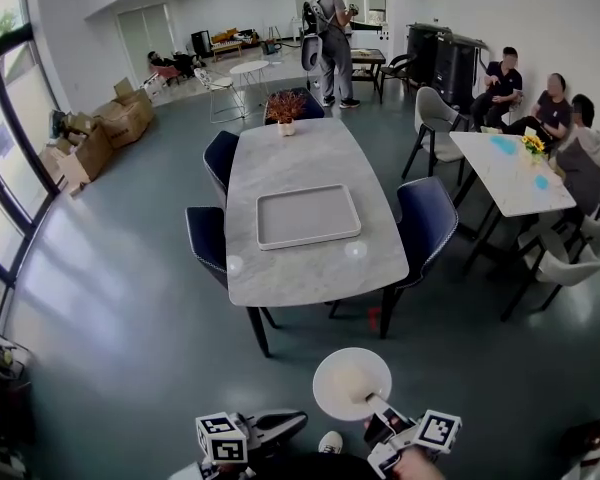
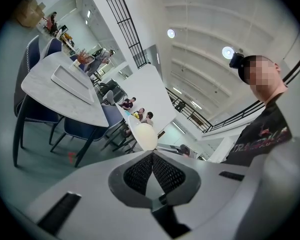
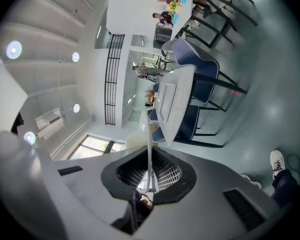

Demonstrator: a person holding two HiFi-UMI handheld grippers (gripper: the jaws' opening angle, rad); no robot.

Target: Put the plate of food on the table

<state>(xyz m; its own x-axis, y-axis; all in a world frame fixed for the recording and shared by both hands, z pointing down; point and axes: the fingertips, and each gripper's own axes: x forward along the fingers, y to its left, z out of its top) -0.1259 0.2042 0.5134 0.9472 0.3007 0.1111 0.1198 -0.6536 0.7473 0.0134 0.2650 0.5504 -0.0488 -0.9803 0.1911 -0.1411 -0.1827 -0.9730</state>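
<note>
A round white plate [image 1: 352, 383] with a pale patch of food on it hangs over the grey floor, short of the near end of the marble table [image 1: 310, 158]. My right gripper [image 1: 377, 406] is shut on the plate's near rim. In the right gripper view the plate [image 3: 149, 134] shows edge-on, pinched between the jaws of the right gripper [image 3: 149, 176]. My left gripper [image 1: 285, 423] hovers low at the plate's left, its pads together and nothing in them. In the left gripper view the left gripper [image 2: 152, 156] points towards the plate [image 2: 146, 135] and the table [image 2: 40, 79].
A grey rectangular tray [image 1: 308, 241] lies mid-table and a potted plant [image 1: 286, 106] stands at the far end. Dark blue chairs [image 1: 427, 218] flank both sides. People sit at a second table [image 1: 510, 173] on the right. Cardboard boxes [image 1: 100, 133] line the left windows.
</note>
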